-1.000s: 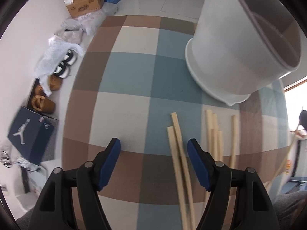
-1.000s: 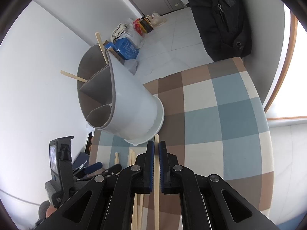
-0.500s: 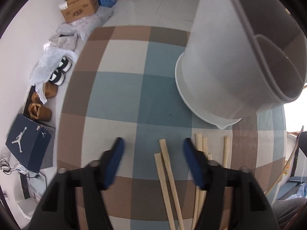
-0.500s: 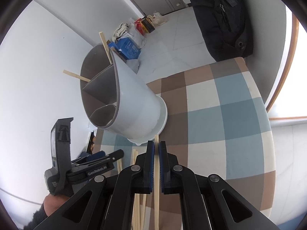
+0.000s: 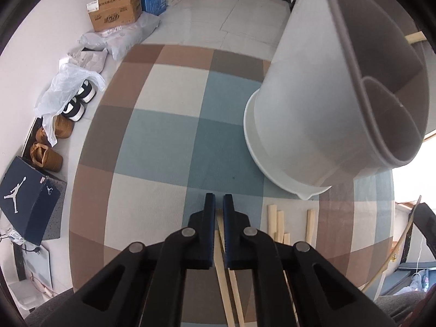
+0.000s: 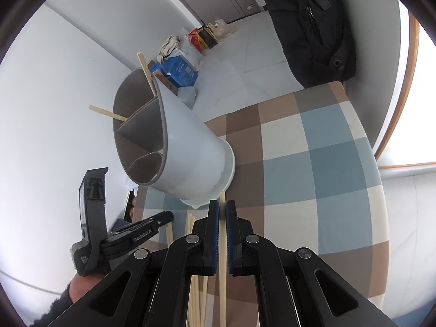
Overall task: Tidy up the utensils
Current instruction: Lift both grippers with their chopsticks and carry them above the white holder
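A grey divided utensil holder [image 5: 340,103] [image 6: 174,147] stands on the checked tablecloth [image 5: 169,141]; two wooden chopsticks [image 6: 147,68] stick out of its far compartment. My left gripper [image 5: 219,204] is shut on a wooden chopstick [image 5: 222,259] lying on the cloth, beside a second one. More chopsticks [image 5: 278,226] lie to its right. My right gripper [image 6: 221,207] is shut on a single chopstick [image 6: 222,259], tip near the holder's base. The left gripper also shows in the right wrist view [image 6: 163,216].
The table edge curves at left; on the floor beyond are cardboard boxes [image 5: 114,11], shoes [image 5: 76,103] and a blue shoebox [image 5: 24,199]. A black jacket [image 6: 313,21] hangs at the back right. A window lies to the right.
My left gripper was open a second ago; it moved over the two left chopsticks and closed on one. The right gripper holds its chopstick still.
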Action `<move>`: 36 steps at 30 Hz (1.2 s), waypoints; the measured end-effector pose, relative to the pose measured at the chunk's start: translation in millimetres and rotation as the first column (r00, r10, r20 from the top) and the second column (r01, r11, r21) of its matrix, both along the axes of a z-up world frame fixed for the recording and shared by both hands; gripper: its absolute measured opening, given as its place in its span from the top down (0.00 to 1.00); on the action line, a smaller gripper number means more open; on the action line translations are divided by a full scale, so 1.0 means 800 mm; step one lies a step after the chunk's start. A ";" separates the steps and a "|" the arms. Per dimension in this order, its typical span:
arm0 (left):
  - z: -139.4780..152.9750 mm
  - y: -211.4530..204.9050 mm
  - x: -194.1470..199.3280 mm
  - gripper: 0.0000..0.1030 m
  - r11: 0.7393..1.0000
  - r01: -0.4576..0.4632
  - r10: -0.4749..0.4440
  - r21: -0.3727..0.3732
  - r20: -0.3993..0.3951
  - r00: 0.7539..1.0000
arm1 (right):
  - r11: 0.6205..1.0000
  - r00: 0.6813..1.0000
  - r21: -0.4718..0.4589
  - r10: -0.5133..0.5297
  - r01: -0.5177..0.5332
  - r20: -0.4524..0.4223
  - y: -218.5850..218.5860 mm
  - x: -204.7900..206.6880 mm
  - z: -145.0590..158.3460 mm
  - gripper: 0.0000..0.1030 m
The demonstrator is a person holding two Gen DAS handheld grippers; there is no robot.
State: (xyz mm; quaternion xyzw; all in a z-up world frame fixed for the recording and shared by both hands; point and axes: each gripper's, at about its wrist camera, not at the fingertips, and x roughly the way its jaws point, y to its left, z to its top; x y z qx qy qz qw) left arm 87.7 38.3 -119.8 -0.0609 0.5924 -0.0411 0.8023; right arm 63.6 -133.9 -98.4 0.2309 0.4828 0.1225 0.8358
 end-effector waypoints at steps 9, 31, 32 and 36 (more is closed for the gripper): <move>0.057 -0.002 -0.026 0.99 0.996 -0.008 0.021 -0.093 0.146 0.989 | 1.000 1.000 -0.008 -0.011 0.012 0.021 -0.002 -0.005 0.007 0.96; 0.152 0.001 -0.084 0.99 0.978 0.206 -0.167 -0.037 0.454 0.875 | 0.986 0.957 -0.165 0.071 -0.024 0.282 0.038 -0.045 0.097 0.96; 0.154 0.001 -0.085 0.99 0.975 0.217 -0.176 -0.039 0.459 0.871 | 0.985 0.955 -0.171 0.077 -0.029 0.285 0.042 -0.046 0.098 0.96; 0.161 -0.004 -0.092 0.99 0.968 0.248 -0.204 -0.027 0.480 0.853 | 0.982 0.953 -0.183 0.091 -0.039 0.288 0.052 -0.049 0.100 0.96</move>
